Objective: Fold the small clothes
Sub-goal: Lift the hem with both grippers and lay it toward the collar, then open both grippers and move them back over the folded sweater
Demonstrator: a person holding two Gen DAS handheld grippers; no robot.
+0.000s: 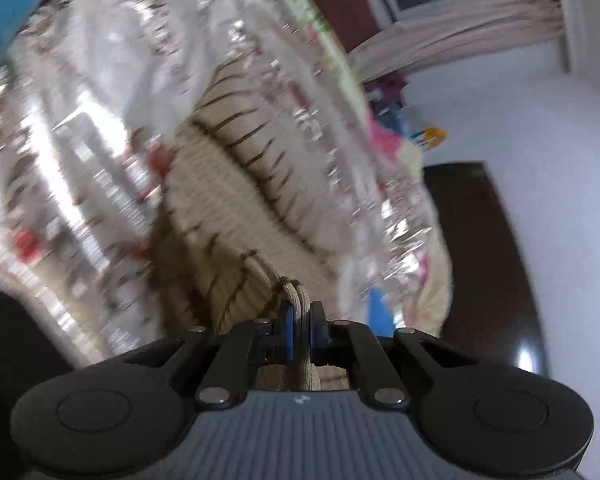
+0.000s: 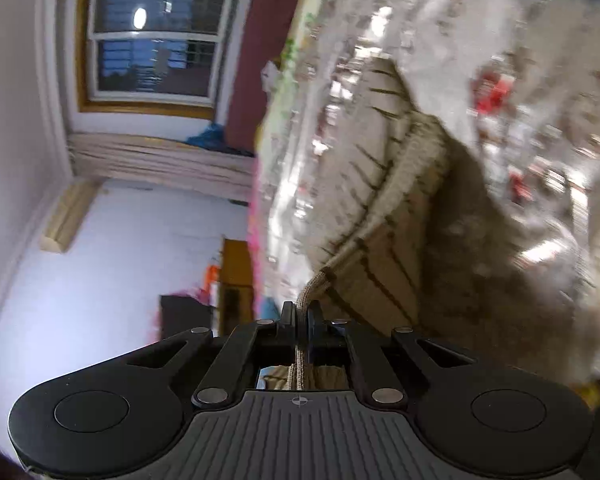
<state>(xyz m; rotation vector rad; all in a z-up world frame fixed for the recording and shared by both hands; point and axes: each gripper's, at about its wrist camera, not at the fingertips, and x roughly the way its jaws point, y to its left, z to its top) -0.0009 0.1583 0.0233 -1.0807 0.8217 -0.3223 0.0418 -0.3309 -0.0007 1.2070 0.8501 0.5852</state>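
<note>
A beige knit garment (image 1: 236,184) with thin dark stripes lies on a patterned bedspread (image 1: 80,152). My left gripper (image 1: 300,320) is shut on a bunched edge of that garment, which is pinched between the blue pads. In the right wrist view the same striped garment (image 2: 380,216) stretches away from my right gripper (image 2: 301,316), which is shut on another bunched edge of it. Both held edges are lifted off the bedspread (image 2: 520,80). Both views are tilted and blurred.
A window (image 2: 152,40) with a curtain (image 2: 160,160) below it, white walls (image 1: 520,140) and dark wooden furniture (image 1: 484,248) lie beyond the bed. Colourful items (image 1: 392,136) sit at the bed's far edge.
</note>
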